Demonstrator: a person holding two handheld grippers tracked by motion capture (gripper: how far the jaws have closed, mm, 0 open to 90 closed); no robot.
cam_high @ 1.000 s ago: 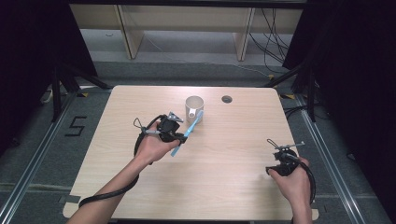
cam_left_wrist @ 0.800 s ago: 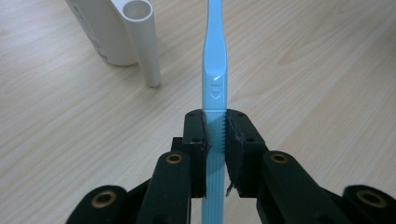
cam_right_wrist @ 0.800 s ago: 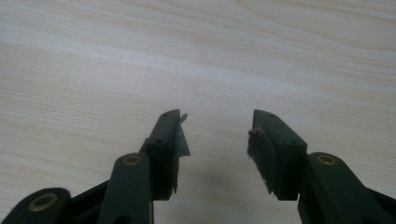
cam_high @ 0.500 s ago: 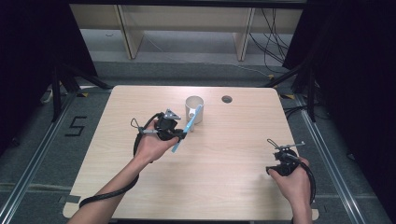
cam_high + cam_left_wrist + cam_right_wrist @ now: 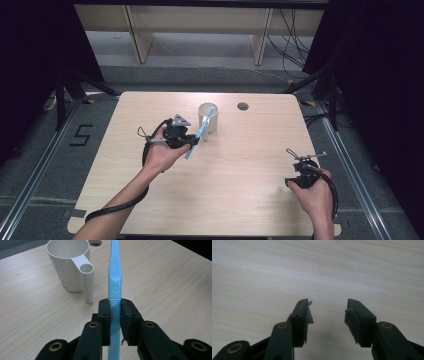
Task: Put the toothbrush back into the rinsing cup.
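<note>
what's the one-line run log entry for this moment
left gripper: shut on toothbrush | cup: upright, apart | right gripper: open over table

the high view looks forward and down over the whole tabletop (image 5: 240, 190); each claw camera sits close above the wood (the left one shares the white cup (image 5: 68, 267) with it).

My left gripper (image 5: 192, 142) holds a light blue toothbrush (image 5: 199, 132), tilted, its top end over the rim of the white cup (image 5: 208, 117). Cup sits near the table's (image 5: 250, 200) far edge, a round hole (image 5: 243, 106) just to its right. My right gripper (image 5: 300, 176) rests low on the table near its right edge, well apart from the cup.
</note>
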